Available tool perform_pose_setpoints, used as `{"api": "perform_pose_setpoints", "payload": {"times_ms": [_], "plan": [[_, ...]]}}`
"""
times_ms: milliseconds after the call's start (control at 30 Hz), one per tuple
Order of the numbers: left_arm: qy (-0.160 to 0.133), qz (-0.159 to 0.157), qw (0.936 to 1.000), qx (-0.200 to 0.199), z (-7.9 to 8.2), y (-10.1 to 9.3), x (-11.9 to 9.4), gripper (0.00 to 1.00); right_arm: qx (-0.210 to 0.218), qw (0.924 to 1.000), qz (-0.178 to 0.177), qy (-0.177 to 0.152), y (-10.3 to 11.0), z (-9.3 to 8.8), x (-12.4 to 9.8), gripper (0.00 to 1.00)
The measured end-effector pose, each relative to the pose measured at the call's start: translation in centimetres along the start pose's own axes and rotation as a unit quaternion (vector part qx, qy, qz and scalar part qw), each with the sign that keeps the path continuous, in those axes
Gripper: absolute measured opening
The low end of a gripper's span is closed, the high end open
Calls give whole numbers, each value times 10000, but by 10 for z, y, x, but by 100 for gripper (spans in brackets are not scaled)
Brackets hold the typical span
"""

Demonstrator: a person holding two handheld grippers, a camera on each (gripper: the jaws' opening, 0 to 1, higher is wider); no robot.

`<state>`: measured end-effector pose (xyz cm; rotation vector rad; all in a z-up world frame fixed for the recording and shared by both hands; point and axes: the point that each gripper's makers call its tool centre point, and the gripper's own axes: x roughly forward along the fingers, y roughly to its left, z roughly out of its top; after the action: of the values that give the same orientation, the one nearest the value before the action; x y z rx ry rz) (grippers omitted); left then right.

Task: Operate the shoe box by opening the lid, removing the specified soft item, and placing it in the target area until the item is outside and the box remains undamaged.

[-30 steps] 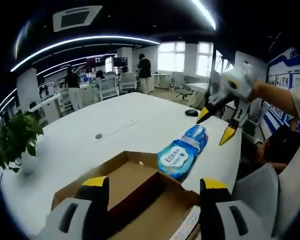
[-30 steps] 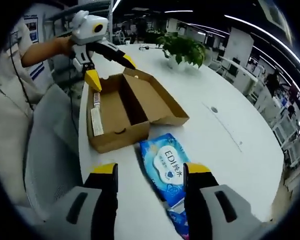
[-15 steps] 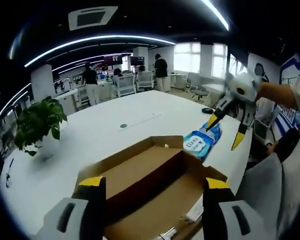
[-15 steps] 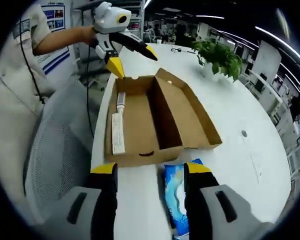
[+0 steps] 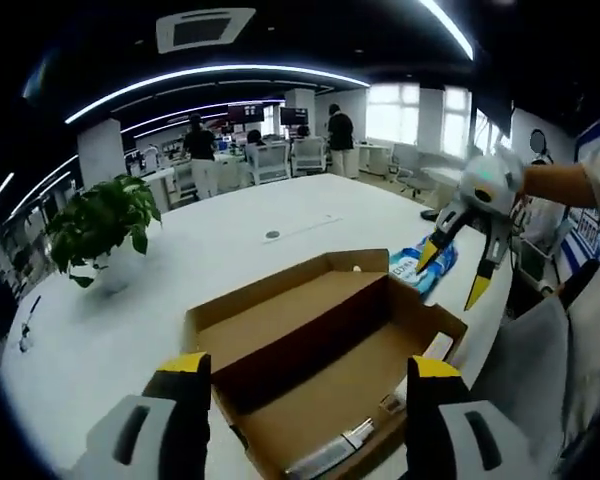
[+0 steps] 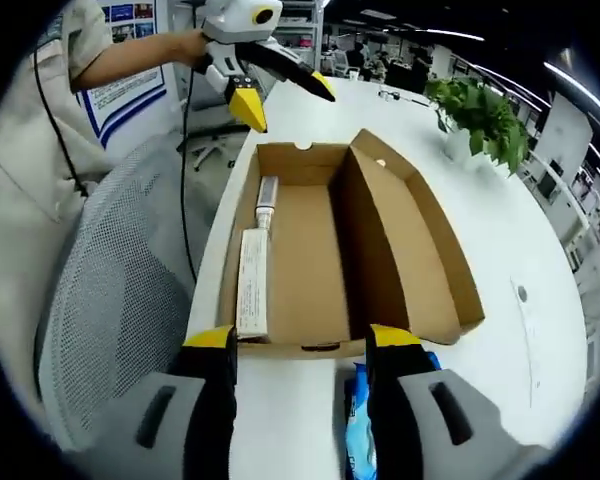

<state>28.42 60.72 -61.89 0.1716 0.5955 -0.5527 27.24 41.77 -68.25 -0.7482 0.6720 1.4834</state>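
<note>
Both grippers are empty with jaws spread: the left gripper [image 5: 300, 415] hovers over one end of the shoe box [image 5: 325, 350], and the right gripper [image 6: 298, 400] hangs at the opposite end, seen across the box in the left gripper view [image 5: 458, 268]. The lid [image 6: 415, 245] lies folded open — that step looks done. The blue soft pack [image 5: 420, 268] lies on the white table [image 5: 180, 280] just beside the box, outside it, so the removal and placing seem finished. The box looks undamaged; withdrawing is probably all that's left.
</note>
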Motion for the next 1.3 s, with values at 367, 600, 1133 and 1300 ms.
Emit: {"api": "perform_pose_setpoints", "payload": {"times_ms": [367,600,1133,1300], "plan": [[64,171,9996,-212,-18,6,-8,82,-195,9988,296,353,9,0,28,44],[131,195,9994,-272,-27,4,-10,82,-329,9959,551,643,15,-7,43,45],[175,249,9989,-353,-35,4,-16,83,-142,9935,824,768,16,-4,60,47],[185,288,9986,-406,-39,5,-19,83,-287,9940,734,759,10,-4,56,43]]}}
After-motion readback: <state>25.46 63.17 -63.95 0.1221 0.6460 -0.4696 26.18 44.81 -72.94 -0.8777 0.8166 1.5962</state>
